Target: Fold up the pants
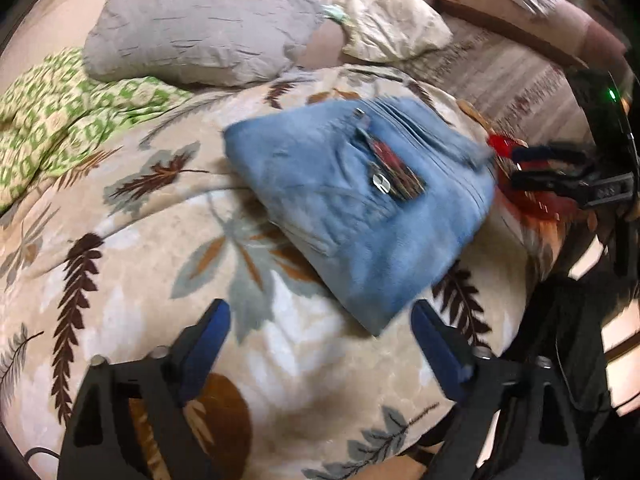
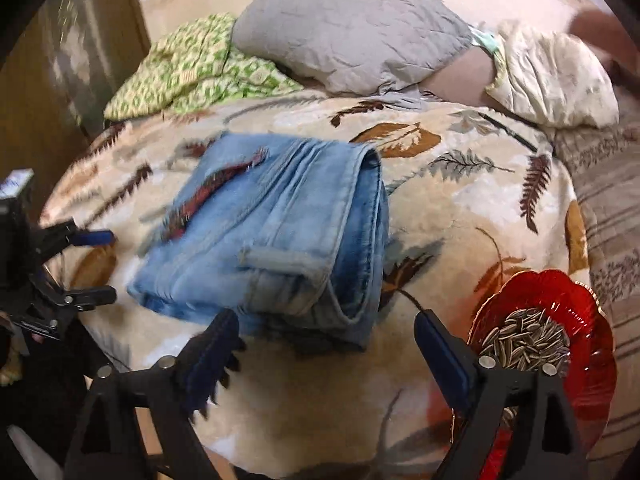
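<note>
On the leaf-print blanket [image 1: 132,264], in the left wrist view, the folded pants [image 1: 360,216] lie ahead of the left tool [image 1: 320,332], spread wide and empty. In the right wrist view, the right tool [image 2: 326,340], also wide and empty, sits near the pants' edge beside a red dish [image 2: 576,320] of seeds [image 2: 524,340].

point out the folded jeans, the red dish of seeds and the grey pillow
folded jeans [image 2: 280,232]: right wrist view, top layer
red dish [image 2: 576,300]: right wrist view, bare rim
grey pillow [image 1: 192,28]: left wrist view, middle

Left hand-held gripper [image 1: 320,320] and right hand-held gripper [image 2: 326,332] had black angular frames, blue finger pads [image 1: 434,334], silver screws.
</note>
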The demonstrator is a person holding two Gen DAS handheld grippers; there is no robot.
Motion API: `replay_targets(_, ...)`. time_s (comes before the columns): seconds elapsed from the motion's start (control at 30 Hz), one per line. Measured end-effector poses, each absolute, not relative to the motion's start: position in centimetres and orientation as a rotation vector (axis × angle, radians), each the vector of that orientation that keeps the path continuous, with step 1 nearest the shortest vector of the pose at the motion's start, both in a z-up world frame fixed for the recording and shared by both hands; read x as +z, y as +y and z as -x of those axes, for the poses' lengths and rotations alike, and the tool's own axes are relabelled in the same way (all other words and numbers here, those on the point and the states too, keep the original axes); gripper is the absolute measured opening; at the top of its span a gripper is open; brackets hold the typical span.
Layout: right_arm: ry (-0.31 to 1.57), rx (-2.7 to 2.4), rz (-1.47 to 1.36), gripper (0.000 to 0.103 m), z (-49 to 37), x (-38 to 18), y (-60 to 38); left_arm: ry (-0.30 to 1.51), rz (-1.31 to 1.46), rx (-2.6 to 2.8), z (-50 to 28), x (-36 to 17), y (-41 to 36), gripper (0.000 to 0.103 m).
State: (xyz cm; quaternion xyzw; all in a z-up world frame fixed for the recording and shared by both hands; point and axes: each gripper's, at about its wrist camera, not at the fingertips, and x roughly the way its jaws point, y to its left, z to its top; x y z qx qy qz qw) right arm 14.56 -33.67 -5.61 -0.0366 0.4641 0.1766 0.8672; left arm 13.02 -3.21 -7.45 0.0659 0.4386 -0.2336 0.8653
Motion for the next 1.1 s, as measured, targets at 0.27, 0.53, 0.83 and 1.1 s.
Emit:
replay_targets(0.27, 1.037, 0.382, -0.184, 0.102, -19.7, -5.2, -35.4, 0.956, -0.054, -0.417, -18.5, -5.8, -4.4, 0.094)
replay_targets(0.53, 1.184, 0.333, -0.151, 0.102, -24.6, -8.8, -34.2, 1.067, 0.047, -0.325, -23.4, -8.4, -7.2, 0.094)
replay_targets(0.83, 1.257, 0.446, -0.318, 0.095, -26.9, -13.2, -34.9, 1.19, 0.285, -0.364, -25.9, -12.4, -6.3, 0.103)
replay_targets(1.1, 1.203, 0.494, -0.327, 0.058, -25.6, -13.2, -34.3, 1.156, 0.327, -0.496, -25.7, -11.6, -6.8, 0.047)
